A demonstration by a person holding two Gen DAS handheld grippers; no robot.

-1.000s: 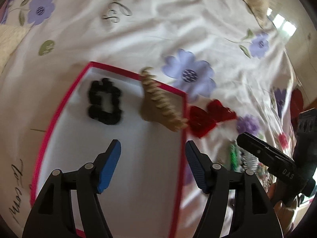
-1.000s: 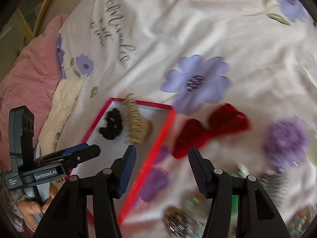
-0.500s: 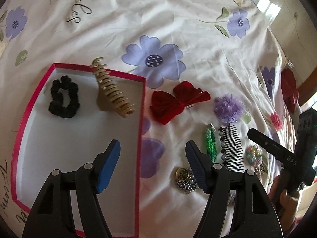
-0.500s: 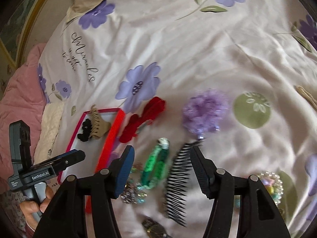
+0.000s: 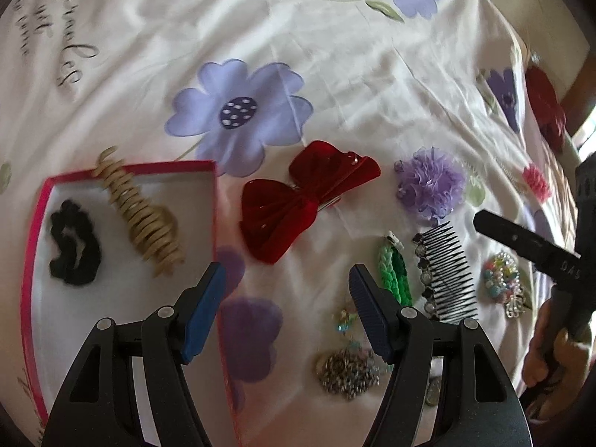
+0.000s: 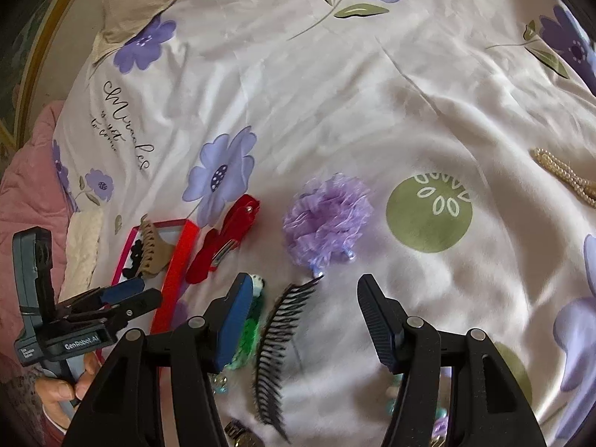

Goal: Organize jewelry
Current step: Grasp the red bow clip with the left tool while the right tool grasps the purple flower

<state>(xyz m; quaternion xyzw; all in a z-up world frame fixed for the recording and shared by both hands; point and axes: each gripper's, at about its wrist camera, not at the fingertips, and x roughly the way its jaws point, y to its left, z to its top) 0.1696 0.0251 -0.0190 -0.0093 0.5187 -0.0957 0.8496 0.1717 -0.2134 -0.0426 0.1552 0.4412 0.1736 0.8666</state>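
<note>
Bare bedspread (image 6: 372,111) beyond purple pom-pom (image 6: 327,219)

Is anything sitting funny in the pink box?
Yes. The tan claw clip pokes over the back rim of the pink box, rather than lying fully inside like the black scrunchie.

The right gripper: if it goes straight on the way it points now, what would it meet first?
Probably the bedsheet. The right gripper is open, and bare fabric lies between its fingers; the black comb lies just left of centre, the purple pom-pom further ahead. Depth is unclear.
</note>
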